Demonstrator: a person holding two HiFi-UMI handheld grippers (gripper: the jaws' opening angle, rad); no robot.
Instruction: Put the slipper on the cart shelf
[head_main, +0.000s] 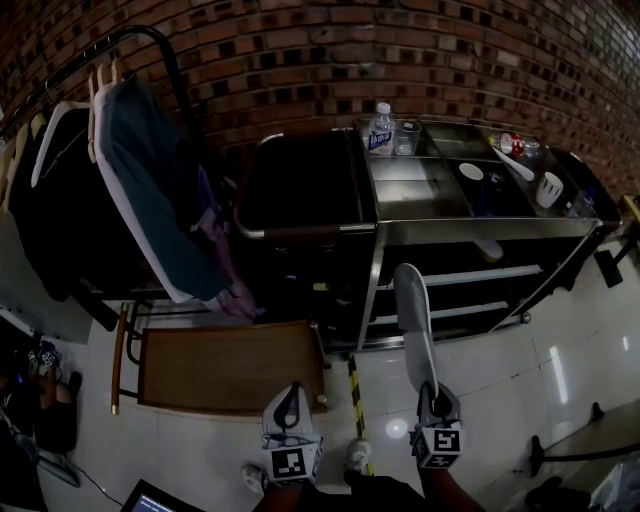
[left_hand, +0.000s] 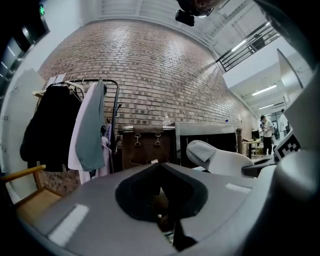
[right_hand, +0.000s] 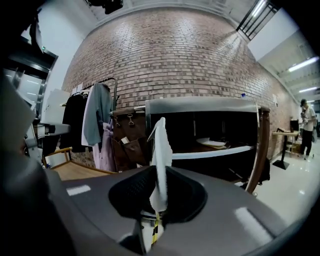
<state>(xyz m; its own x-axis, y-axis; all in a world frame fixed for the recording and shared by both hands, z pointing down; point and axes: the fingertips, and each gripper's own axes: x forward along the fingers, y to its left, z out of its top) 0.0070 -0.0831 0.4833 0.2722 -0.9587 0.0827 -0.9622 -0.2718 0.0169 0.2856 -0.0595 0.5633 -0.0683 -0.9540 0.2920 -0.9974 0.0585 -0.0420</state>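
Short of the cart (head_main: 405, 190), my right gripper (head_main: 434, 395) clamps the slipper (head_main: 411, 305) by one end, its length aimed at the open shelf (head_main: 470, 276) so I can slide it straight in, while my left gripper (head_main: 290, 398), jaws together and empty, hangs clear.

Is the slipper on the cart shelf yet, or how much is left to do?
Done: the slipper is picked up, pinched at one end in the right gripper and pointing at the cart. In hand: it hangs over the floor, short of the shelf. Left: reach in, lay it on the shelf, let go. The left gripper holds nothing.
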